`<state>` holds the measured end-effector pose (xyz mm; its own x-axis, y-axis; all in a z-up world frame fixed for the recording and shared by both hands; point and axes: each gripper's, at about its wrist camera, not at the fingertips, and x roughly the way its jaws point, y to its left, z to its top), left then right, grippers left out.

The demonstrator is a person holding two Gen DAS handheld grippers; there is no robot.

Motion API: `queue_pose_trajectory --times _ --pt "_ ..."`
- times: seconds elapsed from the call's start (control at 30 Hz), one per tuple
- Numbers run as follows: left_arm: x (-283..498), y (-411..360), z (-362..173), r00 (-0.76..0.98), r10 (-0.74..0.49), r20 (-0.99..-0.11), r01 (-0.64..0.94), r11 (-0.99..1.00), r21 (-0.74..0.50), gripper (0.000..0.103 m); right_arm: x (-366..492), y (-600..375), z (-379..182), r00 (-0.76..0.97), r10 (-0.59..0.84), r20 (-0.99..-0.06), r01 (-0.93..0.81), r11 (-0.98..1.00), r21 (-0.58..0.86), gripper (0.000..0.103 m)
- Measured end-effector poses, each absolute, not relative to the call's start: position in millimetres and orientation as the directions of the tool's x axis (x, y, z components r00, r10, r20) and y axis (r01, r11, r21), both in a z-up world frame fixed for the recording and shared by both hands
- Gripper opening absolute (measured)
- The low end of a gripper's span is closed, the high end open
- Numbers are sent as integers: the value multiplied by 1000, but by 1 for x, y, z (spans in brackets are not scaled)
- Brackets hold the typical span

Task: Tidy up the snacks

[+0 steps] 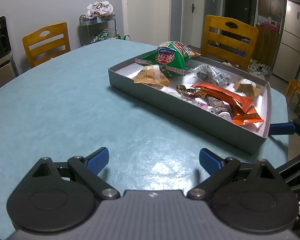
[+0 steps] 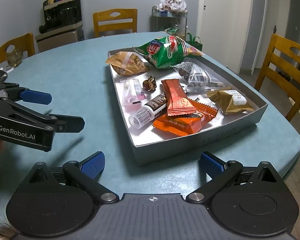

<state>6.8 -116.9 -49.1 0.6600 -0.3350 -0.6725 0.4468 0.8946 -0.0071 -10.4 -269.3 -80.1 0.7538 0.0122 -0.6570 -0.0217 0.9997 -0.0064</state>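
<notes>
A shallow grey box [image 1: 192, 113] [image 2: 210, 138] sits on the blue table [image 1: 70, 104] [image 2: 74, 80] and holds several snacks. Among them are a green chip bag [image 1: 168, 59] [image 2: 166, 51], orange wafer packs [image 1: 228, 98] [image 2: 177, 98], a brown biscuit pack [image 1: 151, 78] [image 2: 126, 63], a clear bag of brown balls [image 2: 198, 77] and a gold packet [image 2: 230, 102]. My left gripper [image 1: 153, 162] stands open over bare table, left of the box. My right gripper [image 2: 152, 165] is open just before the box's near wall. Both hold nothing. The left gripper [image 2: 56, 108] also shows at the left in the right wrist view.
Wooden chairs [image 1: 47, 43] [image 2: 284, 76] stand around the table. A wire cart with a white bag [image 1: 99, 10] is by the far wall, a dark appliance [image 2: 62, 15] on a cabinet to the left, a fridge [image 1: 292, 40] at right. A glass [image 2: 14, 56] sits on the table's far left.
</notes>
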Motion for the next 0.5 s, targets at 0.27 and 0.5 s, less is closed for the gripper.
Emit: queue_pose_trajectory --times 0.27,0.5 --pt "6 -117 -49 661 -335 -672 449 894 -4 98 -11 -269 -80 757 12 -653 -21 1000 -7 103" --pt "5 -118 -50 661 -336 -671 452 892 -1 98 -11 -269 -80 757 12 -653 -22 1000 -7 103"
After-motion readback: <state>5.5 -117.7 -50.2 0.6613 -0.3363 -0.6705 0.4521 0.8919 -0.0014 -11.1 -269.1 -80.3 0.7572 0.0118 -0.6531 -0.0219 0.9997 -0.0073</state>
